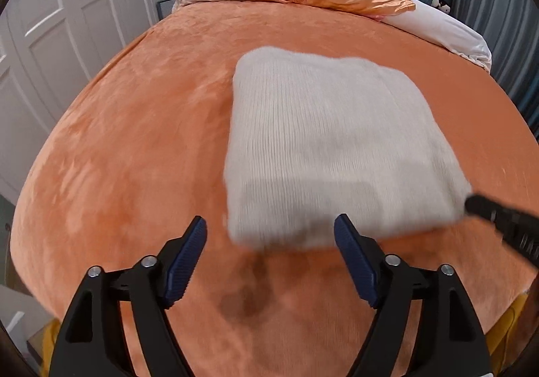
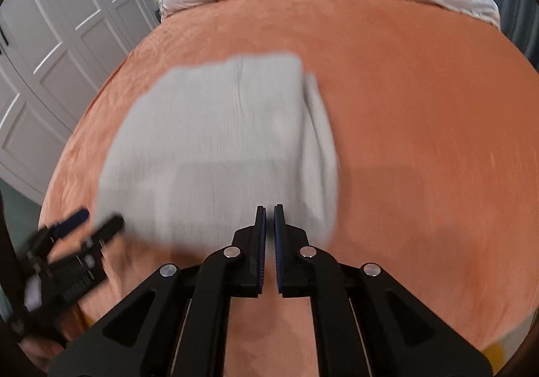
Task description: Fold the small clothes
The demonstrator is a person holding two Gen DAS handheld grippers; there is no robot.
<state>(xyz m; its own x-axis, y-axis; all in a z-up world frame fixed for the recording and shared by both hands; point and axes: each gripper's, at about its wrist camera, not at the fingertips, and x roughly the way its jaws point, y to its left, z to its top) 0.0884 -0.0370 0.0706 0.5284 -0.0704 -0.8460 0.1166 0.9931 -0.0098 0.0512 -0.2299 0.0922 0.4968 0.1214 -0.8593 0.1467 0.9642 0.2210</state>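
The white knit garment (image 1: 333, 148) lies on the orange bedspread (image 1: 134, 141) as a neat folded rectangle, so the folding looks finished or nearly so. At six o'clock the left gripper (image 1: 269, 228) stands spread and empty; the right gripper (image 2: 269, 218), at four o'clock, is pressed together on nothing.

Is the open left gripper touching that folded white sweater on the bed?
Cannot tell. In the left wrist view the left gripper has its open fingers at the folded sweater's near edge, but blur hides any contact or gap.

Even light, motion blur, fisheye bulge.
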